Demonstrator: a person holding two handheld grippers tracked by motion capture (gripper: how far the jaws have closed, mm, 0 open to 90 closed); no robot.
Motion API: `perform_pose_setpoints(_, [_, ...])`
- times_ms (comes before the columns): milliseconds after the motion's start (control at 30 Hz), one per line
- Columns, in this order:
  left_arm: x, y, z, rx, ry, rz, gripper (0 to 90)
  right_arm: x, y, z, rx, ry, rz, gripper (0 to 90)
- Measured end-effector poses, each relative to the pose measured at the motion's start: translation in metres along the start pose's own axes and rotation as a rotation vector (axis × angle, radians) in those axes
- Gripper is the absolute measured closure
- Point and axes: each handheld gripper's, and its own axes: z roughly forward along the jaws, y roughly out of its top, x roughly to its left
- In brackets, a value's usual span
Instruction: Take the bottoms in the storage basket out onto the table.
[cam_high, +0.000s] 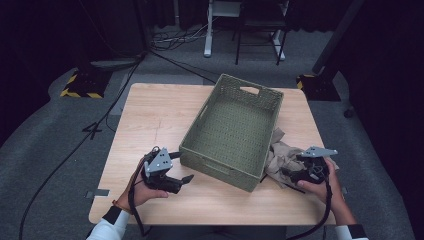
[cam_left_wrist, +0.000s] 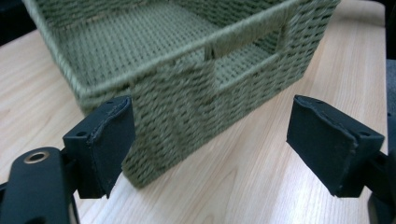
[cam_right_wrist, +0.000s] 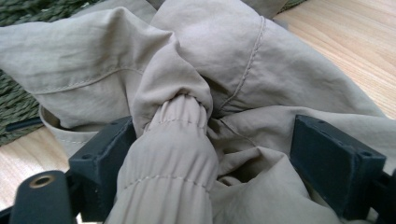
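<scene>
**Grippers wait on either side of a woven basket**

Right gripper (cam_high: 294, 176) sits at the table's right edge, its jaws spread wide with a bunched beige garment (cam_high: 280, 156) lying between them. In the right gripper view a gathered, elastic-looking cuff (cam_right_wrist: 175, 154) of that garment runs up beside the left-hand pad (cam_right_wrist: 105, 154), while the other pad stands apart from the folds, so nothing is pinched: the cloth rests loose in the gap. The garment itself lies crumpled on the wooden table (cam_high: 150, 120), pressed up against the right side of the green woven basket (cam_high: 235, 131) (part of the weave shows behind the cloth in the right gripper view).

Left gripper (cam_high: 181, 181) hovers near the front left corner of the basket, jaws wide apart and holding nothing. Its own view looks between the two black pads at that corner and at the handle slot (cam_left_wrist: 247, 51) cut into the near wall. Inside, the basket's floor is bare weave.
</scene>
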Motion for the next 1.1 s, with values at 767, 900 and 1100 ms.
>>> perform_pose_setpoints(767, [-0.028, 0.048, 0.046, -0.064, -0.147, 0.126, 16.0, 0.0, -0.001, 0.01, 0.04, 0.027, -0.004, 12.0])
perform_pose_setpoints(900, [-0.03, 0.05, 0.061, -0.045, -0.15, 0.138, 16.1, 0.0, -0.002, 0.01, 0.038, 0.028, -0.009, 11.8])
perform_pose_setpoints(1100, [-0.03, 0.053, 0.075, -0.018, -0.157, 0.158, 16.4, 0.001, -0.002, 0.011, 0.04, 0.027, -0.012, 11.2])
